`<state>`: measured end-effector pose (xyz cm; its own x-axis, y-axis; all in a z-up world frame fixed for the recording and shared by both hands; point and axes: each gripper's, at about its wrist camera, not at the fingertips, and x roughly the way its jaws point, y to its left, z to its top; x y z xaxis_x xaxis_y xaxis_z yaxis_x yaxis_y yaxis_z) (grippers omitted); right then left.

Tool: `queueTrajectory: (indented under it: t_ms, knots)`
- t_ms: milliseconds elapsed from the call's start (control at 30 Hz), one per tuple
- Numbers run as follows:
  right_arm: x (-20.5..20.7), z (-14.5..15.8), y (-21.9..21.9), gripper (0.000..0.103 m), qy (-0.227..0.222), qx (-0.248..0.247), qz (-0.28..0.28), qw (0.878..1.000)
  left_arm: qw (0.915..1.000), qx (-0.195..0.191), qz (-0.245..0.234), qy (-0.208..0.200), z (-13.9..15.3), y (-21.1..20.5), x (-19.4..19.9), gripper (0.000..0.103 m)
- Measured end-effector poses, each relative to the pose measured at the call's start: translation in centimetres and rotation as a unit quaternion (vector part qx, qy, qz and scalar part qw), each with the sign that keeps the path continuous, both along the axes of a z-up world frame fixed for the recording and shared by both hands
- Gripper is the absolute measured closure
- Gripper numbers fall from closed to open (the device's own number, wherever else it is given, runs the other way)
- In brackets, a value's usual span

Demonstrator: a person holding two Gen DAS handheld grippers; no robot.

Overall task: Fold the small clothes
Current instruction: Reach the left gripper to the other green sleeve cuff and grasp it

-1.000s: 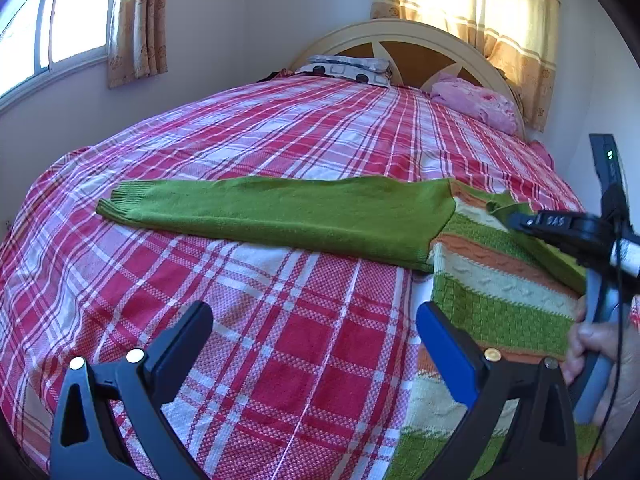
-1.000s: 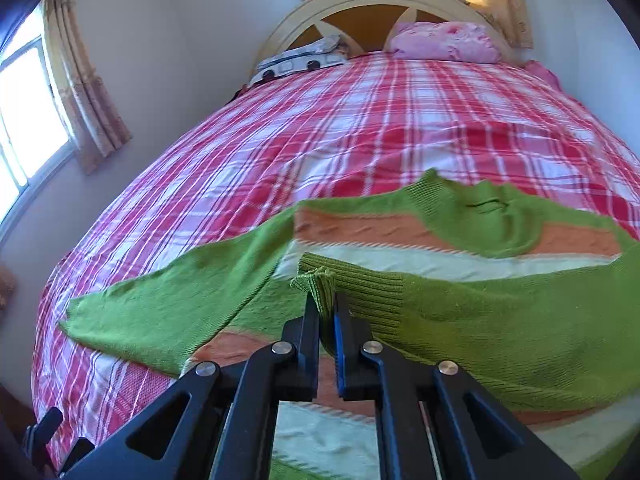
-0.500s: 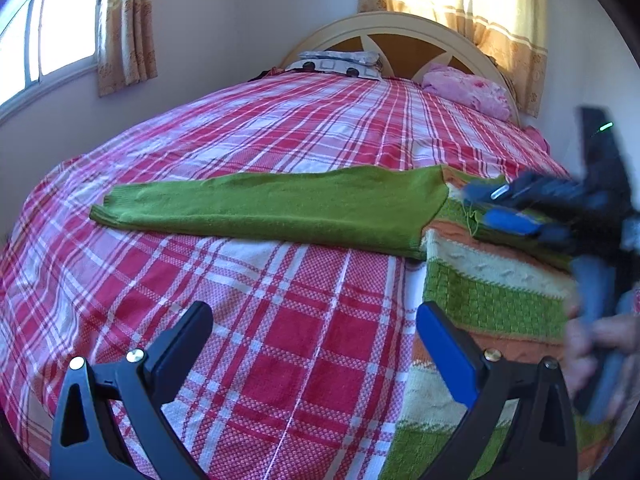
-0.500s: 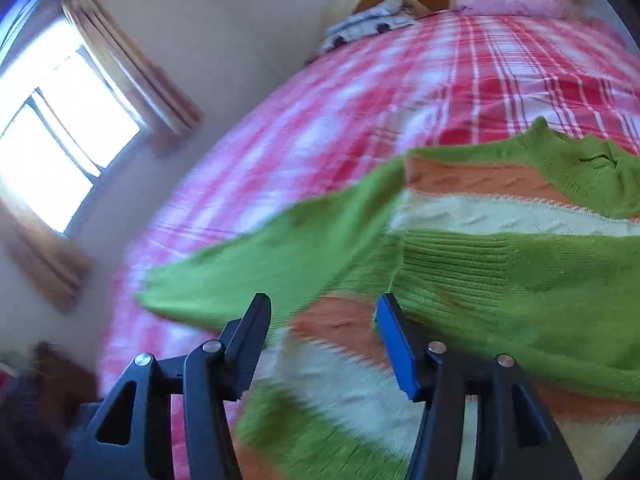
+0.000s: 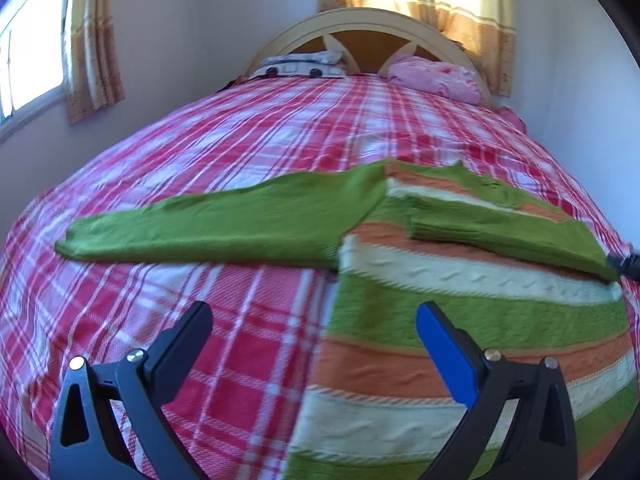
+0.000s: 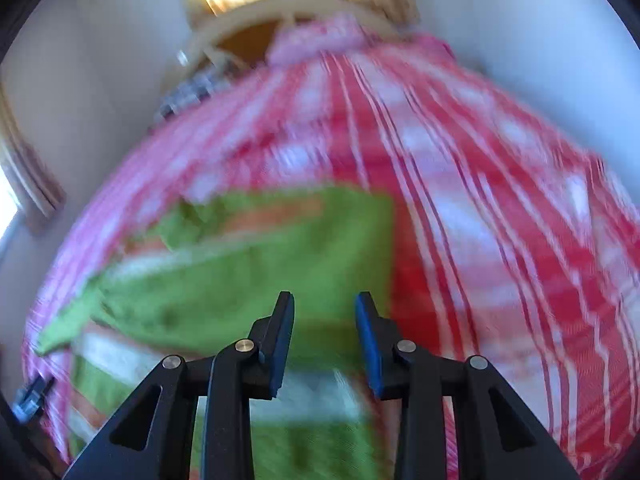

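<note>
Striped sweater (image 5: pixel 460 320) flat on the plaid bed (image 5: pixel 248 144).
Our left tongs (image 5: pixel 314 344) gape wide, empty; our right tongs (image 6: pixel 325 334) part-open, empty, sleeve (image 5: pixel 208 224) toward 9 o'clock.

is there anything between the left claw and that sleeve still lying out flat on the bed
Nothing visible. The open left claw faces the outstretched sleeve across bare plaid bedspread; only the sweater body lies beside that path, to the right.

Sweater (image 5: pixel 460 300) lies on bedspread (image 5: pixel 240 152), pillows (image 5: pixel 436 76) behind.
</note>
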<state>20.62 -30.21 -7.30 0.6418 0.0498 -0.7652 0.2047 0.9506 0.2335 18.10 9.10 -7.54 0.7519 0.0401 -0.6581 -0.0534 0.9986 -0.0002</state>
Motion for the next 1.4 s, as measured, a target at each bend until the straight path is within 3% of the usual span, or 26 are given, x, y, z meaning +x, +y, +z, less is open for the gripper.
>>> queueTrajectory:
  t_ms: [33, 100, 200, 233, 333, 400, 567, 667, 833, 933, 1133, 1167, 1233, 1333, 1400]
  knots:
    - [-0.4, -1.4, 0.0, 0.07, 0.016, 0.001, -0.002, 1.0, 1.0, 0.008, -0.003, -0.003, 0.1, -0.3, -0.2, 0.0]
    - [-1.6, -1.8, 0.1, 0.07, -0.005, -0.027, 0.0, 1.0, 0.9995, 0.03, -0.006, -0.007, 0.2, -0.7, -0.5, 0.0]
    - [-1.8, -0.8, 0.8, 0.07, -0.007, -0.069, -0.017, 0.997, 0.9985, 0.055, 0.006, -0.002, -0.1, -0.1, -0.6, 0.0]
    - [-2.1, 0.3, 1.3, 0.07, -0.029, -0.069, -0.023, 0.997, 0.9983, 0.056, 0.016, 0.001, -0.2, 0.3, -0.5, 0.0]
    - [-2.1, 3.2, 4.6, 0.07, -0.088, -0.064, 0.035, 0.993, 0.9983, 0.031, 0.046, 0.015, -0.7, 2.1, -0.2, 0.0]
    - [-1.2, 3.9, 8.3, 0.07, -0.098, -0.046, 0.087, 0.99, 0.9974, 0.015, 0.068, 0.022, -1.0, 3.4, 0.0, 0.0]
    - [2.7, 2.6, 18.5, 0.07, -0.088, 0.012, 0.18, 0.98, 0.9933, -0.004, 0.112, 0.026, -1.1, 6.7, -0.3, 0.0]
    - [5.0, 1.0, 24.3, 0.07, -0.072, 0.022, 0.213, 0.974, 0.989, -0.014, 0.146, 0.021, -0.9, 9.7, -0.6, 0.0]
    - [6.4, -2.3, 29.2, 0.07, -0.032, 0.015, 0.241, 0.97, 0.9751, -0.003, 0.221, 0.018, -0.8, 15.1, -0.8, 0.0]
    - [5.6, -2.1, 29.7, 0.067, -0.052, -0.005, 0.245, 0.968, 0.9648, -0.042, 0.259, 0.009, -0.9, 19.0, -0.6, 0.0]
    - [5.3, -2.4, 29.0, 0.057, -0.058, 0.027, 0.254, 0.965, 0.9365, -0.157, 0.314, -0.001, -2.4, 25.1, 2.3, 0.003]
    - [5.3, -2.4, 28.8, 0.057, -0.059, 0.032, 0.255, 0.965, 0.9309, -0.176, 0.32, -0.003, -2.8, 25.8, 3.0, 0.006]
    - [5.2, -2.6, 28.8, 0.056, -0.06, 0.037, 0.255, 0.964, 0.9254, -0.208, 0.317, -0.006, -3.3, 26.6, 4.0, 0.027]
    - [5.3, -2.6, 28.8, 0.055, -0.06, 0.043, 0.257, 0.964, 0.9119, -0.249, 0.326, 0.0, -4.6, 28.0, 5.2, 0.036]
    - [5.3, -2.6, 28.7, 0.054, -0.06, 0.046, 0.257, 0.963, 0.9126, -0.242, 0.329, -0.023, -4.3, 27.9, 5.5, 0.039]
